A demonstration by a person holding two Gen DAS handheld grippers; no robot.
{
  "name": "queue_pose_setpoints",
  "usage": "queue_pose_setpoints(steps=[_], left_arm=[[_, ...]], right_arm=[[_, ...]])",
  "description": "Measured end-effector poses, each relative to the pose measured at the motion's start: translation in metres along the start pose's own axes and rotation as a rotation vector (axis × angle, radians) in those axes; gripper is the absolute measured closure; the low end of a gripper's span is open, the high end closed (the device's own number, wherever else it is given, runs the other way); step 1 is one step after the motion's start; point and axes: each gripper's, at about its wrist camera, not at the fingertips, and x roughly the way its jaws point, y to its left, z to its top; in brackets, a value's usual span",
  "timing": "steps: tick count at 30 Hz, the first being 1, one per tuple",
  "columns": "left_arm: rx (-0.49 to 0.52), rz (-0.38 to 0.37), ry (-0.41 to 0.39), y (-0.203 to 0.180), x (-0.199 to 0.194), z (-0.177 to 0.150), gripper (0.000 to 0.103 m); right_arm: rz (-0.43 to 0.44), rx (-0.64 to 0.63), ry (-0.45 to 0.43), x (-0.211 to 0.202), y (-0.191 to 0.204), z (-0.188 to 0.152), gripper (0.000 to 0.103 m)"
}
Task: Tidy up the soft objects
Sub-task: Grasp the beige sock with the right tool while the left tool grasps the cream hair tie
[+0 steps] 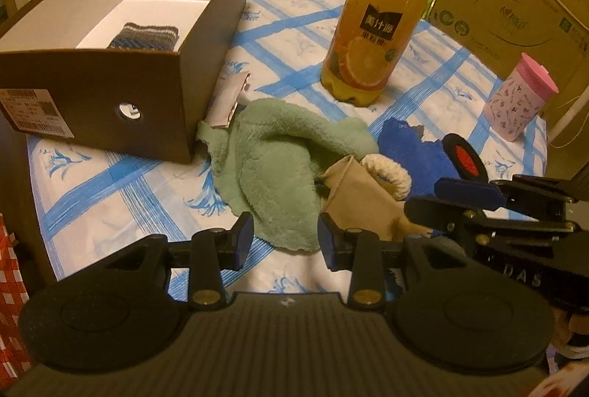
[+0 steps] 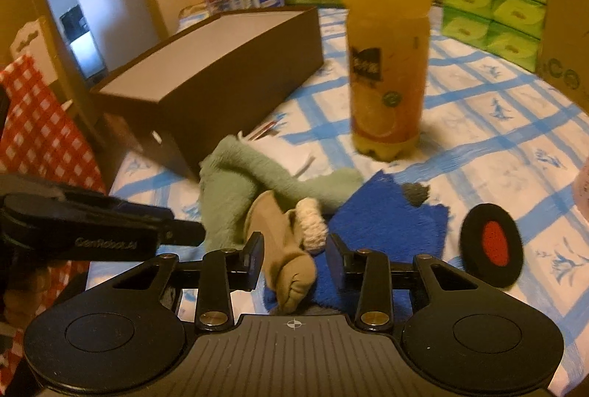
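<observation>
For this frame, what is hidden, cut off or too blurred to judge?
- Left wrist view: the brown box near wall hides most of the striped fabric inside.
- Right wrist view: box interior floor unseen, hidden by its wall.
- Right wrist view: the tan sock lies between the right gripper fingers; motion blur hides any contact.
- Both views: the blue cloth is partly covered by the sock.

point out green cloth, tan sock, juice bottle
green cloth (image 1: 272, 168), left wrist view, middle of the fuzzy fold
tan sock (image 2: 283, 249), right wrist view, tan body
juice bottle (image 2: 386, 65), right wrist view, label area
</observation>
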Motion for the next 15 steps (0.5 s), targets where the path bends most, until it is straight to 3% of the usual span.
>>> queue_pose_setpoints(steps=[13, 15], left_arm=[[-0.008, 0.024, 0.026, 0.010, 0.010, -0.006, 0.069], [-0.006, 0.026, 0.027, 0.010, 0.010, -0.007, 0.069]], right_arm=[[0.003, -0.211, 0.065, 0.043, 0.027, -0.008, 0.065], [-0.007, -0.241, 0.064, 0.047, 0.030, -0.010, 0.076]])
